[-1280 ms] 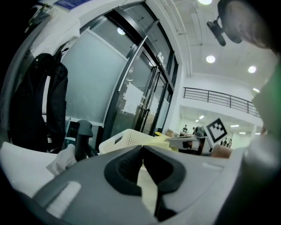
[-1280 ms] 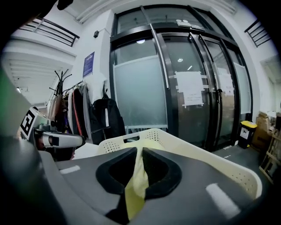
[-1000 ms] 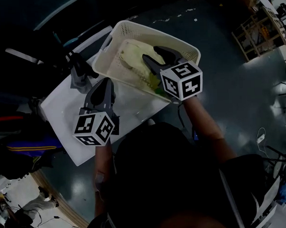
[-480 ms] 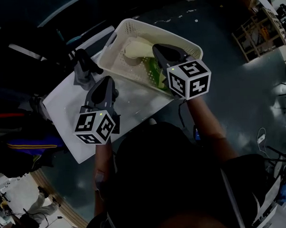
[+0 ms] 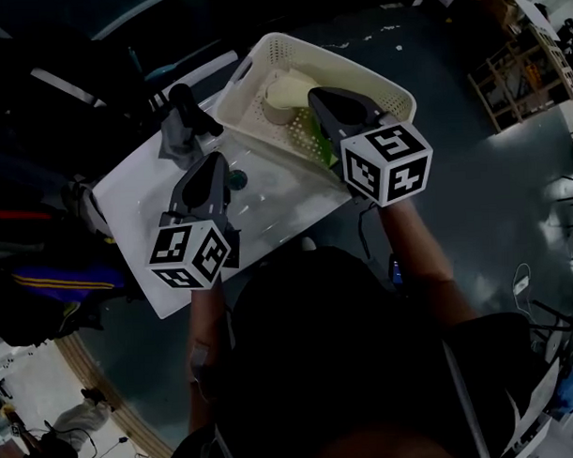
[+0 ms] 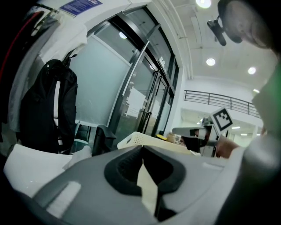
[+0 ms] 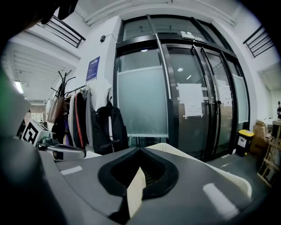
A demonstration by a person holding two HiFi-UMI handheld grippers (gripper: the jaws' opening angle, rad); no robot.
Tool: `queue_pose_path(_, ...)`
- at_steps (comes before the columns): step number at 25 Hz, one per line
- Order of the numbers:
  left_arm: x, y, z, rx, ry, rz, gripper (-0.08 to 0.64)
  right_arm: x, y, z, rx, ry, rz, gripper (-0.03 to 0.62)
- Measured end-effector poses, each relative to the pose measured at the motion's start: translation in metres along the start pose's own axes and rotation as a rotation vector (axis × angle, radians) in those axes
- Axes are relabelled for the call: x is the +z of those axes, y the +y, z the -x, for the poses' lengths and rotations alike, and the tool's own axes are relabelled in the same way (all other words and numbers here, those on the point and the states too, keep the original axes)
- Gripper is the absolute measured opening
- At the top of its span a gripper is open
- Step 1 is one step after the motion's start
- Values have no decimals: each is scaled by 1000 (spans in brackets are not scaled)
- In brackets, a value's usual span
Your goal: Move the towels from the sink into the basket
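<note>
1 perforated rectangular basket (image 5: 260, 57) holds pale towel (image 5: 286, 88).

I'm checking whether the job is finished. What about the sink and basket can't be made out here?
- Sink bowl: the head view is dark and the left claw covers part of it, so a leftover towel cannot be ruled out.
- Basket contents: in the head view the right claw hides the near side, so the towel count is unclear.
- Both gripper views look across the rims, so neither inside shows.

faucet (image 5: 183, 125) at sink (image 5: 136, 219) edge, basket (image 5: 251, 72) open-topped
</note>
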State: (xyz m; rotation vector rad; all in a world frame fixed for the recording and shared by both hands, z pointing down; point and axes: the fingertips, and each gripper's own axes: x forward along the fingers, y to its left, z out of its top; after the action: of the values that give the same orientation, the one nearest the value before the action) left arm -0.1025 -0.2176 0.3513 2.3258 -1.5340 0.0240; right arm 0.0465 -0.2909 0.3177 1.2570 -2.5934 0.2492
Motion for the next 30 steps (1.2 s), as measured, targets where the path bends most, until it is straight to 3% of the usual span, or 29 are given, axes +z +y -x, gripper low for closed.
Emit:
queue_pose_path(21, -22, 86, 54, 145, 11, 42, -8, 8, 136, -40, 245, -6, 26, -2)
queue_pose_path(30, -41, 109, 62, 165, 33, 48, -8, -22, 186, -55, 321, 56, 34, -2)
